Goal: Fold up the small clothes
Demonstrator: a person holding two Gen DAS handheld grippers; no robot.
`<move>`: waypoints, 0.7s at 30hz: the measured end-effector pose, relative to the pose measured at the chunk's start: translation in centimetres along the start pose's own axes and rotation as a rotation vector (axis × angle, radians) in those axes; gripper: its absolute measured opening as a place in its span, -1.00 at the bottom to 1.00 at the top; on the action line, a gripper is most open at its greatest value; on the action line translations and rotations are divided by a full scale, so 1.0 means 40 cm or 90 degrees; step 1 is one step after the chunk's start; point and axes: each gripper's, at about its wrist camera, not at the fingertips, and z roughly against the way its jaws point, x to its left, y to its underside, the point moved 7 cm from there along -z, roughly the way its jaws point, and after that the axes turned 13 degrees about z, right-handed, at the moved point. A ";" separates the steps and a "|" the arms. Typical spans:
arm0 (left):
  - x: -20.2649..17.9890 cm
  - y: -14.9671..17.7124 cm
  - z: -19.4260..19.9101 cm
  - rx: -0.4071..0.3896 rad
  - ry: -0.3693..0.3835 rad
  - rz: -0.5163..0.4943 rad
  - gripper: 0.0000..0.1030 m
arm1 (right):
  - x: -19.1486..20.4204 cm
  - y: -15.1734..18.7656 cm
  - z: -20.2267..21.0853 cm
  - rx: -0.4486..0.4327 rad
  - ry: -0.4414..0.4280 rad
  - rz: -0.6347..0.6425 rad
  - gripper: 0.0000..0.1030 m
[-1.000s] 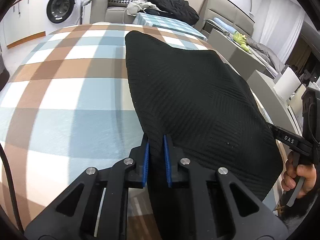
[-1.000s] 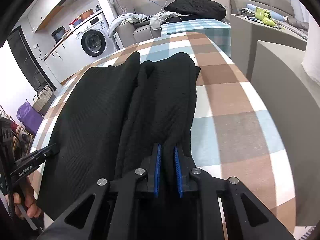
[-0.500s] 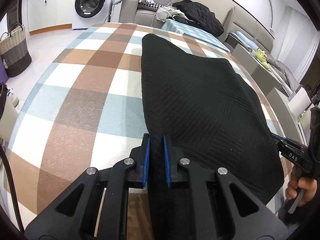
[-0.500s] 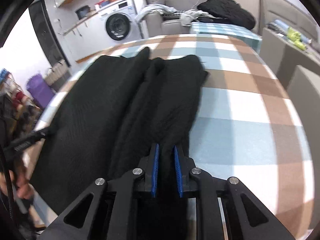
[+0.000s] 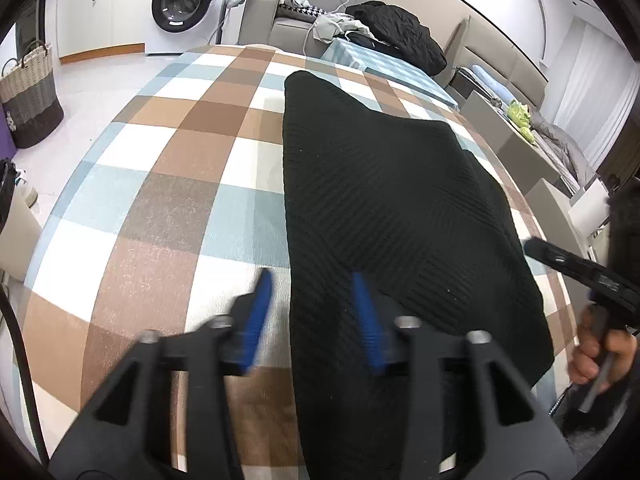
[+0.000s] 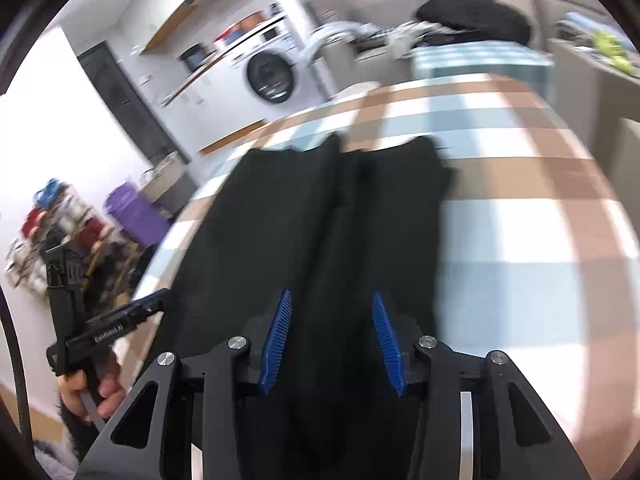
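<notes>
A black knit garment (image 5: 392,208) lies flat on the checked tablecloth (image 5: 168,184), its long side running away from me. My left gripper (image 5: 314,308) is open over the garment's near left edge, one blue pad on the cloth, one over the garment. In the right wrist view the same garment (image 6: 320,216) shows lengthwise folds. My right gripper (image 6: 330,336) is open above its near end, holding nothing. Each gripper appears at the edge of the other's view.
The table edge curves close on the left (image 5: 36,264). A woven basket (image 5: 28,92) stands on the floor beyond it, a washing machine (image 5: 188,4) farther back. A sofa with a dark heap (image 5: 396,36) lies behind the table. Grey furniture (image 5: 516,152) stands at right.
Both grippers were shut on the garment's near edge and have now opened and let it go. The views have risen and pulled back a little; the garment rests on the table.
</notes>
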 end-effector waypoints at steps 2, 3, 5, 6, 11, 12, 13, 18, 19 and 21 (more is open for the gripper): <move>0.004 0.000 0.014 -0.008 0.007 0.004 0.22 | 0.014 -0.014 -0.049 0.020 -0.018 0.005 -0.12; 0.007 0.000 0.022 -0.010 0.013 0.007 0.24 | 0.023 -0.017 -0.071 0.027 -0.023 0.002 -0.12; 0.013 0.000 0.031 -0.014 0.021 0.014 0.25 | 0.021 -0.026 -0.114 0.036 -0.013 0.002 -0.25; 0.016 -0.002 0.032 -0.016 0.022 0.017 0.25 | 0.029 -0.026 -0.121 0.035 -0.005 0.006 -0.56; 0.009 -0.013 0.045 -0.011 0.050 0.034 0.25 | 0.084 -0.097 -0.039 -0.050 0.016 0.085 -0.81; 0.003 -0.015 0.048 -0.016 0.049 0.027 0.25 | 0.081 -0.109 -0.011 -0.063 0.027 0.094 -0.81; -0.003 -0.014 0.048 -0.021 0.045 0.017 0.25 | 0.074 -0.114 0.012 -0.067 0.048 0.092 -0.80; -0.031 0.010 0.023 0.002 0.040 -0.003 0.25 | -0.037 -0.038 -0.038 0.022 0.104 0.025 -0.75; -0.037 0.018 0.019 0.007 0.036 -0.011 0.25 | -0.051 -0.030 -0.052 0.031 0.098 0.014 -0.72; -0.049 0.036 0.016 0.014 0.031 -0.029 0.25 | -0.064 -0.017 -0.057 0.035 0.090 0.006 -0.53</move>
